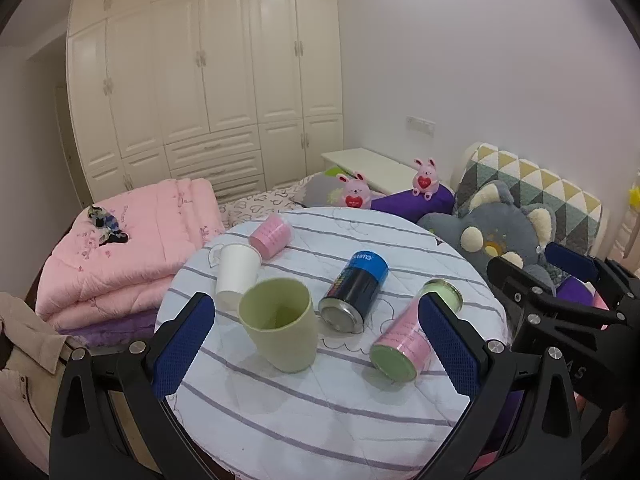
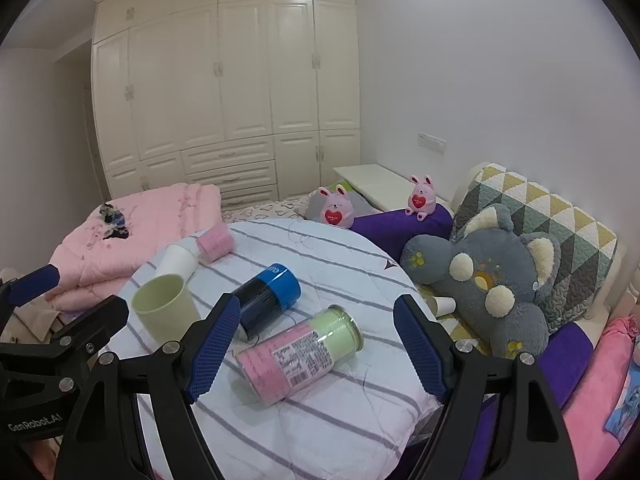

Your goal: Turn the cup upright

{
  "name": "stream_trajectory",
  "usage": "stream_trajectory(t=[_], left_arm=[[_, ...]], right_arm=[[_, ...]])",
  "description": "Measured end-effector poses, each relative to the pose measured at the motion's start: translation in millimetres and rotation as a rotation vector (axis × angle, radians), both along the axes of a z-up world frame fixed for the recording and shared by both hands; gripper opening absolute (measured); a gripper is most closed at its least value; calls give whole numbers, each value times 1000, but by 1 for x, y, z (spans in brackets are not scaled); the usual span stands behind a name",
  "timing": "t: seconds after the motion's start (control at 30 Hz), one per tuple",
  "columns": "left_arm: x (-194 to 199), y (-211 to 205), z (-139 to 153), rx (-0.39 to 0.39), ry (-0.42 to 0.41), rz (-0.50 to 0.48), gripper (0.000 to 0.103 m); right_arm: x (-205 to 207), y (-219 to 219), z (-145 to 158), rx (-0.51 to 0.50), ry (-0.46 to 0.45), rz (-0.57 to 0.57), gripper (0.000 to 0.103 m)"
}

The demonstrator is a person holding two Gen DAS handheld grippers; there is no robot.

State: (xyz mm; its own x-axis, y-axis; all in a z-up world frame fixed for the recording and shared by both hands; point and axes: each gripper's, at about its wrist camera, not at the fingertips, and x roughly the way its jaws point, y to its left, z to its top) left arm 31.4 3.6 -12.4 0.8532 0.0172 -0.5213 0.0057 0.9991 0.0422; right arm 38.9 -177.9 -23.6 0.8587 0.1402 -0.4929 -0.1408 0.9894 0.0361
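A pale green cup (image 1: 280,324) stands mouth up, slightly tilted, on the round striped table (image 1: 320,412); it also shows in the right wrist view (image 2: 166,312). My left gripper (image 1: 316,344) is open and empty, its blue pads on either side of the cup and apart from it. My right gripper (image 2: 316,346) is open and empty above a pink-and-green can (image 2: 300,352) lying on its side. A white cup (image 1: 236,276) and a pink cup (image 1: 272,236) lie tipped over at the table's far left.
A blue-and-black can (image 1: 356,292) lies on its side mid-table. A folded pink quilt (image 1: 128,248) lies to the left. A grey plush toy (image 2: 492,276) and a patterned cushion (image 2: 552,216) sit to the right. White wardrobes (image 1: 208,80) stand behind.
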Motion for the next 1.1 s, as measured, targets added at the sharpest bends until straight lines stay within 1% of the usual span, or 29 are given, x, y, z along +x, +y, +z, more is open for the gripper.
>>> stream_trajectory(t=[0.27,0.5,0.6,0.8,1.0,1.1], left_arm=[[26,6,4,4,25,-4,103],[34,14,4,0,26,-2,103],[34,16,6,-6,13,1,103],[30,21,11,-33,-41,-1,103],[28,23,13,-35,-58,7,103],[25,26,15,-49,-92,10,103]], right_arm=[[21,4,6,12,12,-4,80],[32,10,6,16,17,-5,80],[34,12,7,13,18,-6,80],[33,15,9,6,5,-3,80],[33,18,10,0,-3,2,80],[31,19,11,-3,-15,2,80]])
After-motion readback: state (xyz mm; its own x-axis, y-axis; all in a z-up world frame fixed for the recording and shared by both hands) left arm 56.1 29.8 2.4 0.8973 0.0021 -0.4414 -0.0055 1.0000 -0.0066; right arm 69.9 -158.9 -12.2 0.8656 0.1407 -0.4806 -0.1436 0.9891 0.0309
